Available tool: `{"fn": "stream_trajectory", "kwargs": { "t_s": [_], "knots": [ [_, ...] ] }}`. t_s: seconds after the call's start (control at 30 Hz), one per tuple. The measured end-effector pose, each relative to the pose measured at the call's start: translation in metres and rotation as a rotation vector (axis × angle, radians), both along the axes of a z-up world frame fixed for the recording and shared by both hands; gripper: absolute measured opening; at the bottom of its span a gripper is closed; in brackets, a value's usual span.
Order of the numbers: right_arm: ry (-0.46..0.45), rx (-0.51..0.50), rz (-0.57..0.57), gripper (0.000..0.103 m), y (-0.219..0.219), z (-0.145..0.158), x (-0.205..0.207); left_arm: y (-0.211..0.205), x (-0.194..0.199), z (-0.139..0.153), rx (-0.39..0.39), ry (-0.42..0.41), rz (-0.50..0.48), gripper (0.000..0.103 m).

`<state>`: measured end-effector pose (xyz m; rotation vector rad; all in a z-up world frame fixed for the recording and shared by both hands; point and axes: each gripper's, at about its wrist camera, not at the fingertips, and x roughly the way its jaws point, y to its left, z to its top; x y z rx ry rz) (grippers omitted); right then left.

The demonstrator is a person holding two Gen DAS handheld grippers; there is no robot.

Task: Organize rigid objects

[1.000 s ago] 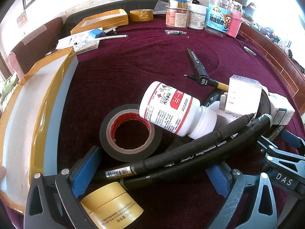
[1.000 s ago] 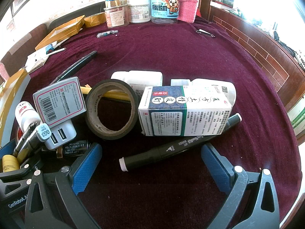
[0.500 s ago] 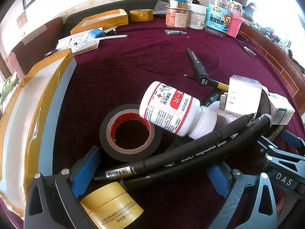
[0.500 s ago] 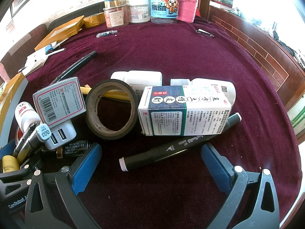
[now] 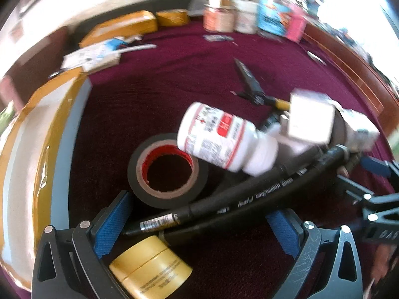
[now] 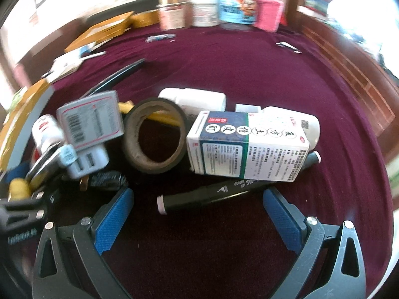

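Observation:
A pile of small objects lies on the maroon cloth. In the left wrist view, my left gripper (image 5: pixel 199 221) is open around two black markers (image 5: pixel 249 199), with a black tape roll (image 5: pixel 139 182), a white pill bottle (image 5: pixel 219 137) and a yellow jar (image 5: pixel 149 274) close by. In the right wrist view, my right gripper (image 6: pixel 197 214) is open around a black art marker (image 6: pixel 214 194). Behind it lie a medicine box (image 6: pixel 247 147), a second tape roll (image 6: pixel 154 139), a white bottle (image 6: pixel 294 122) and a USB charger (image 6: pixel 87 162). The right gripper also shows in the left wrist view (image 5: pixel 374 209).
A taped cardboard box (image 5: pixel 22 149) stands at the left edge. Jars and tubs (image 5: pixel 249 17) line the far edge, with yellow boxes (image 5: pixel 119 30) and papers (image 5: pixel 94 54) at the back left. A wooden rim (image 6: pixel 349 69) bounds the right side.
Both views are now blurred and shifted: both grippers have begun to move, the scene sliding slightly down and right in the frames. Nothing has been grasped.

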<state>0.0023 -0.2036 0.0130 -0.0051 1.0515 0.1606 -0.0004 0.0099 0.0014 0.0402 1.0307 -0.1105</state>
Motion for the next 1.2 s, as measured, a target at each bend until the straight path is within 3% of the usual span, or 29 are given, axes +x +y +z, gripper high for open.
{"fn": "stream_trajectory", "kwargs": {
  "t_s": [0.13,0.3,0.37,0.43,0.53,0.8,0.87,0.93,1.0,1.2],
  "knots": [
    [-0.048,0.067,0.076,0.096,-0.013,0.016,-0.024,0.012,-0.023,0.005,-0.07,-0.004,-0.111,0.102],
    [-0.143,0.088,0.159,0.076,-0.023,0.036,-0.054,0.023,-0.041,0.013,-0.1,-0.017,-0.204,0.085],
    [-0.168,0.099,0.19,0.068,-0.022,0.04,-0.06,0.024,-0.04,0.014,-0.093,-0.014,-0.218,0.074],
    [-0.175,0.128,0.213,0.054,-0.021,0.043,-0.062,0.024,-0.039,0.016,-0.08,-0.011,-0.232,0.068],
    [-0.182,0.164,0.24,0.047,-0.021,0.045,-0.068,0.026,-0.041,0.019,-0.052,-0.003,-0.261,0.062],
    [-0.193,0.197,0.327,0.046,-0.011,0.049,-0.077,0.031,-0.056,0.013,-0.037,-0.009,-0.284,0.062],
    [-0.176,0.203,0.367,0.042,-0.003,0.047,-0.077,0.033,-0.054,0.013,-0.053,-0.014,-0.271,0.061],
    [-0.16,0.187,0.421,0.033,0.009,0.046,-0.077,0.031,-0.056,0.013,-0.046,-0.022,-0.269,0.052],
    [-0.149,0.142,0.494,0.024,0.025,0.045,-0.077,0.029,-0.061,0.014,-0.063,-0.015,-0.283,0.052],
    [-0.106,0.003,0.691,0.016,0.069,0.037,-0.072,0.029,-0.074,0.014,-0.064,-0.015,-0.301,0.052]
  ]
}}
